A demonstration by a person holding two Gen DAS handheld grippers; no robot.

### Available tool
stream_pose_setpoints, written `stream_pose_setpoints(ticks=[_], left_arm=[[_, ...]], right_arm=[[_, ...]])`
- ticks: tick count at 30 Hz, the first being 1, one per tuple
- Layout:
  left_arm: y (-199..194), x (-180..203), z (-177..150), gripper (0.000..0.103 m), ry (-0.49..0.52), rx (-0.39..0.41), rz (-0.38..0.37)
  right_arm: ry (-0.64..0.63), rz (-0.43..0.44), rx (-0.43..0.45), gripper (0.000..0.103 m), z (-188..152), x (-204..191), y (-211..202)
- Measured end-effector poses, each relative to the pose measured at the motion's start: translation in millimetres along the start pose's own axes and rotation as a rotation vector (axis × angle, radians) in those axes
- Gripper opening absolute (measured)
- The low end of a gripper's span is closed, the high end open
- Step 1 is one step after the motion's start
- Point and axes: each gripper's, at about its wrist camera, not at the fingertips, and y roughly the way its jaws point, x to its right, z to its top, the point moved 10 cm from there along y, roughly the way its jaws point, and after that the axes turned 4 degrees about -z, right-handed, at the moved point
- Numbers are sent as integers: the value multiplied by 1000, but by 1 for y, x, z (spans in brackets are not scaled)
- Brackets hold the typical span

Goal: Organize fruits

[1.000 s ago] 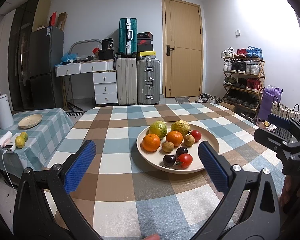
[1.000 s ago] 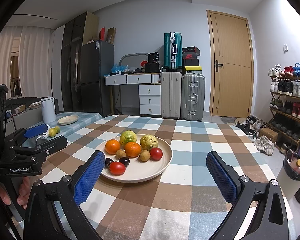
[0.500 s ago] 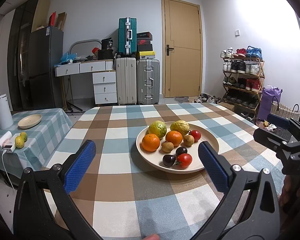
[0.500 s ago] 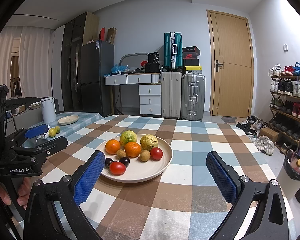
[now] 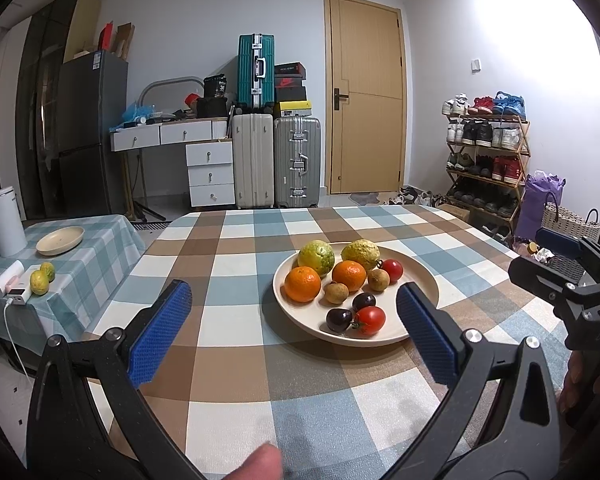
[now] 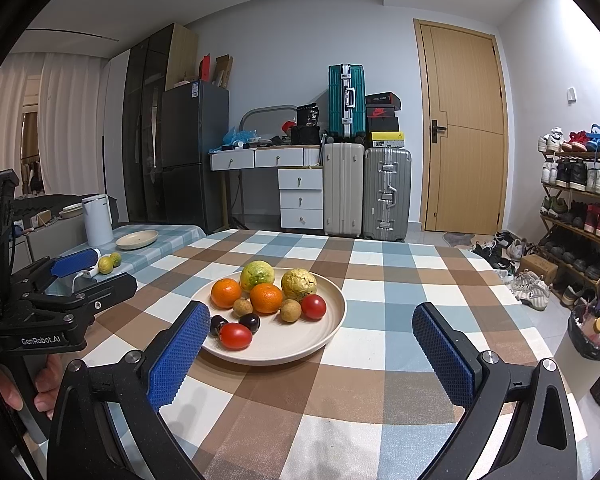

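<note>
I hold both grippers low over the checked table, jaws wide and holding nothing: left gripper, right gripper. The fruits sit heaped on the plate at frame centre; two more lie on the side table at left. Sorted or still mixed, I cannot tell. Any pick should straddle one fruit cleanly without nudging its neighbours.

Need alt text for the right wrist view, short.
The open right gripper hovers over a checked table, facing a cream plate of oranges, tomatoes and other fruit. The left gripper, also open, sits at the left edge.
</note>
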Motion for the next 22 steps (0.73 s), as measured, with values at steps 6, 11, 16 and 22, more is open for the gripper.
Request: stream_pose_setpoints(ticks=[6, 11, 16, 22], left_arm=[[0, 0, 0, 102, -2, -1, 0], [0, -1, 0, 102, -3, 0, 4], [-1, -1, 1, 102, -3, 4, 6], [-2, -3, 2, 102, -6, 5, 6]], right_arm=[[0, 0, 0, 103, 0, 0, 0], [1, 0, 0, 103, 0, 0, 0], [1, 0, 0, 103, 0, 0, 0], [1, 0, 0, 103, 0, 0, 0]])
